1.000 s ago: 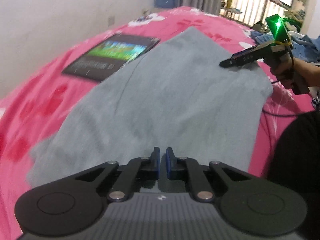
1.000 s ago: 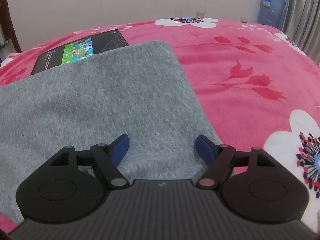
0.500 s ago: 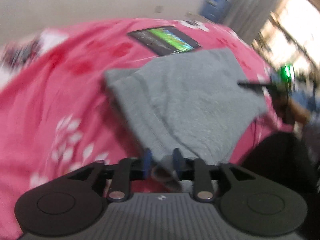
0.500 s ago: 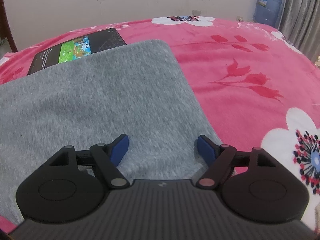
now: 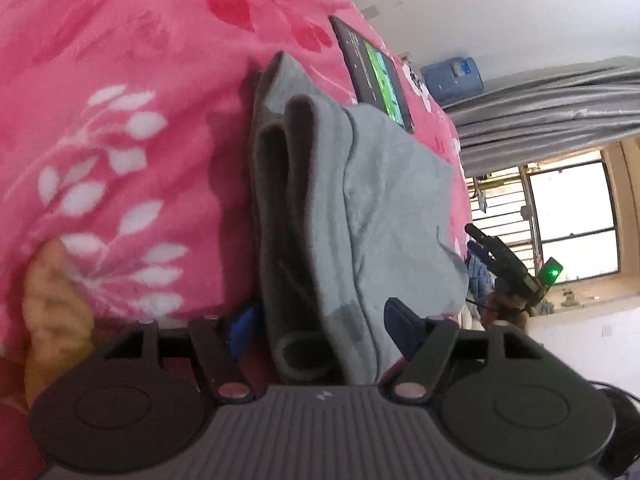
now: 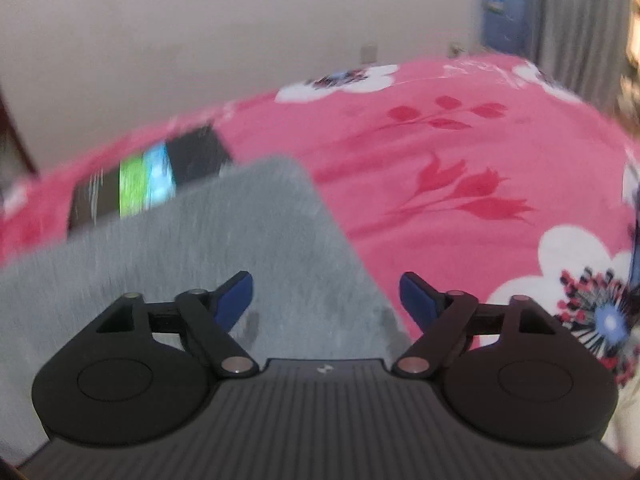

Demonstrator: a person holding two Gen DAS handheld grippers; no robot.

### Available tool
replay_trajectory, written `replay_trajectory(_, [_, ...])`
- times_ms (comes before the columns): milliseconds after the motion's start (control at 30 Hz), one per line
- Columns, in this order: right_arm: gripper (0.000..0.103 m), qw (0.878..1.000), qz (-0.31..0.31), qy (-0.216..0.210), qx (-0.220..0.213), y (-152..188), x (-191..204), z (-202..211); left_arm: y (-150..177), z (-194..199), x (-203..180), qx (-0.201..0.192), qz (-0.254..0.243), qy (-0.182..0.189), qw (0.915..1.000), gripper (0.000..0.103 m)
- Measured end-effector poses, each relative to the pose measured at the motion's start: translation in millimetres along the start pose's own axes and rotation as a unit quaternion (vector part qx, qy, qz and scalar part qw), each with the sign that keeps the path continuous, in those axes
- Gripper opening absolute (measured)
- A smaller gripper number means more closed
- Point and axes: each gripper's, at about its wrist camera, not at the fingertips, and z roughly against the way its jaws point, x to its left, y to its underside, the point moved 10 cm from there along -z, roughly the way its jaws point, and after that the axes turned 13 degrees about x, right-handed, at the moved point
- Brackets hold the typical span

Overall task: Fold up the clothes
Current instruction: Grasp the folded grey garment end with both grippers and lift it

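Note:
A grey folded garment (image 5: 384, 216) lies on the pink flowered bedspread (image 5: 120, 100). My left gripper (image 5: 320, 326) is rolled sideways at the garment's stacked folded edge. Its jaws are opening, and the thick edge stands between the blue pads (image 5: 242, 330) without being pressed. My right gripper (image 6: 326, 296) hovers over the garment's (image 6: 200, 248) near right corner. Its jaws are widening with nothing between them. In the left wrist view the right gripper (image 5: 476, 242) shows past the far side of the cloth, a green light on its body.
A dark tablet with a green picture (image 5: 380, 76) (image 6: 148, 184) lies on the bed just beyond the garment. A blue water jug (image 5: 452, 76) and grey curtains (image 5: 540, 120) stand by the wall. Bare bedspread (image 6: 440, 160) stretches to the right of the garment.
My left gripper swung round to the garment's side and rolled over. Its jaws went from shut, then on a cloth edge, to open. My right gripper rose a little and widened slightly.

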Motion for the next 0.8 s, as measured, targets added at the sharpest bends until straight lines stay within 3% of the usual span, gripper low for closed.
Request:
replay_trajectory(133, [0.084,1.000,-0.006,0.011,0.011,-6.6,-8.1,-9.9,-18.9,22.2,2.8,-0.047,0.016,-0.025,0.9984,0.073])
replay_trajectory(267, [0.088,0.999,-0.012,-0.016,0.027,-9.3,-2.4,-27.4,-39.9,-0.9,7.8,-0.023,0.018,-0.020,0.9994,0.075])
replay_trajectory(333, [0.088,0.999,-0.010,-0.028,0.046,-9.2,0.1,-39.3,-48.6,-15.9,-1.1,-0.022,0.003,0.013,0.9997,0.074])
replay_trajectory(500, [0.089,0.996,-0.014,-0.044,0.074,-9.2,-3.0,-64.1,-75.9,-58.5,-23.7,-0.010,-0.071,0.024,0.9971,0.073])
replay_trajectory(567, [0.099,0.994,-0.034,-0.068,0.077,-11.2,-5.3,-71.8,-87.1,-69.0,-31.1,-0.013,-0.080,0.040,0.9959,0.064])
replay_trajectory(633, [0.098,0.992,-0.046,-0.087,0.078,-13.3,-4.5,-76.5,-97.5,-79.1,-34.4,-0.015,-0.075,0.049,0.9959,0.055])
replay_trajectory(733, [0.073,0.994,-0.023,-0.073,0.084,-14.7,4.6,-74.8,-102.6,-85.2,-38.7,-0.013,-0.077,0.060,0.9951,0.047])
replay_trajectory(800, [0.049,0.993,-0.031,-0.078,0.079,-15.1,7.0,-69.7,-100.2,-82.6,-36.7,-0.019,-0.072,0.062,0.9953,0.039])
